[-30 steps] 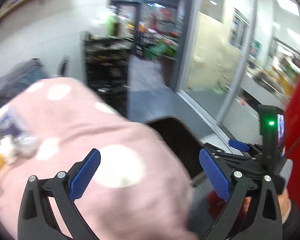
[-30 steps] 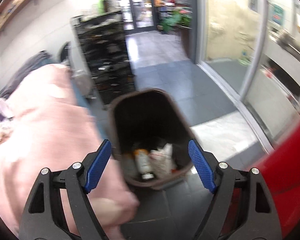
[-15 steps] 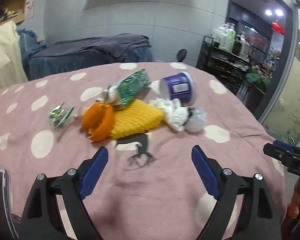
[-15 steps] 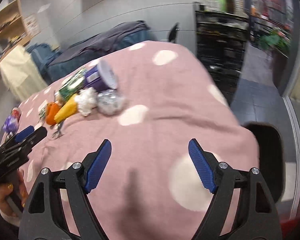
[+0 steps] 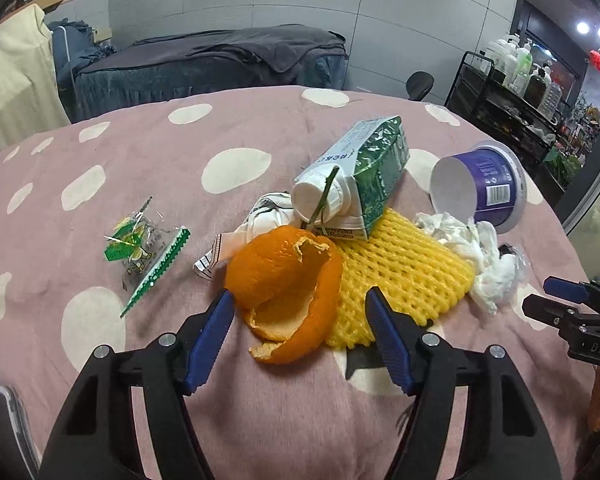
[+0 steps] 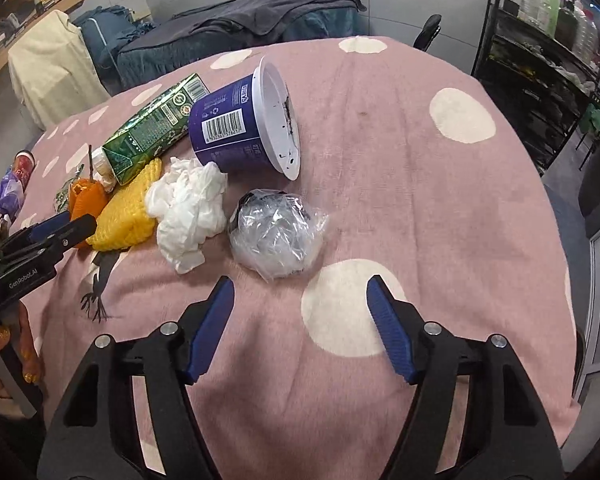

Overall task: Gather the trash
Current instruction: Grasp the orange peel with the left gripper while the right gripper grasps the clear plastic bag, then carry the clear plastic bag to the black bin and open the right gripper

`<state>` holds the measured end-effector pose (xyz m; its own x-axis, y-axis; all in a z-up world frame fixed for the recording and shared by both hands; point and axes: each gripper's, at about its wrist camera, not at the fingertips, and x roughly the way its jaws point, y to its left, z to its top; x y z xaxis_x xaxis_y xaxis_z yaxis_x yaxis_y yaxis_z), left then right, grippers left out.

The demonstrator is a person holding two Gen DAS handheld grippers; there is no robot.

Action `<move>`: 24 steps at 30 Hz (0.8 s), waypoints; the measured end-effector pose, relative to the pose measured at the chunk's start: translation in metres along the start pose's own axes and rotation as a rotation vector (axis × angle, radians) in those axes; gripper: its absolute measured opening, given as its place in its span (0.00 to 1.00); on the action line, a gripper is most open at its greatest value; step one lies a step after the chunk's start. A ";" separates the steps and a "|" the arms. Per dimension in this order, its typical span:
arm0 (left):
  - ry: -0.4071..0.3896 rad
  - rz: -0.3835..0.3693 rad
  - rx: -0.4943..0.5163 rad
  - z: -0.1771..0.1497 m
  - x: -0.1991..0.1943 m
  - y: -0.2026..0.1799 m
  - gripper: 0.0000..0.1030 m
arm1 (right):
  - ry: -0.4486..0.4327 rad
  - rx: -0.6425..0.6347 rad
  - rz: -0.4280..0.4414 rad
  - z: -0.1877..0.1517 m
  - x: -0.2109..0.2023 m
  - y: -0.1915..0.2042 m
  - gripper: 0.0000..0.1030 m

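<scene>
With bin view gone and table back in frame: curled orange peel (image 5: 288, 280) now between closing left gripper (image 5: 298, 334) jaws, untouched; crumpled clear plastic wrap (image 6: 276, 232) just beyond closing, empty right gripper (image 6: 300, 320). Next pickups lined up on pink dotted tablecloth (image 6: 420, 184).

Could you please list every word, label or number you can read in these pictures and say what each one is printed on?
"GenRobot.AI": side of the left gripper, in the right wrist view.
"DAS", cut off: body of the right gripper, in the left wrist view.
Barcode digits on the purple cup: too small to read.
Print on the green carton: blurred.
Wall posters: unreadable.
</scene>
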<state>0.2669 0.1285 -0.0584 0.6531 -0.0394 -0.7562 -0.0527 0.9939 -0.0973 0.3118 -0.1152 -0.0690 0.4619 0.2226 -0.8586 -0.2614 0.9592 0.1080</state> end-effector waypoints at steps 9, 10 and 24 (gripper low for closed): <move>-0.029 -0.022 -0.018 0.003 0.000 0.004 0.40 | 0.045 -0.061 -0.028 0.025 0.034 0.016 0.49; -0.034 -0.024 -0.019 0.002 -0.001 0.004 0.36 | 0.038 -0.069 -0.035 0.025 0.032 0.017 0.47; -0.085 -0.119 -0.080 -0.024 -0.039 -0.004 0.23 | -0.105 -0.029 -0.023 -0.007 -0.028 0.010 0.43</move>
<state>0.2231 0.1231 -0.0441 0.7194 -0.1446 -0.6794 -0.0288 0.9711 -0.2371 0.2903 -0.1126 -0.0476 0.5543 0.2191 -0.8030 -0.2735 0.9591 0.0729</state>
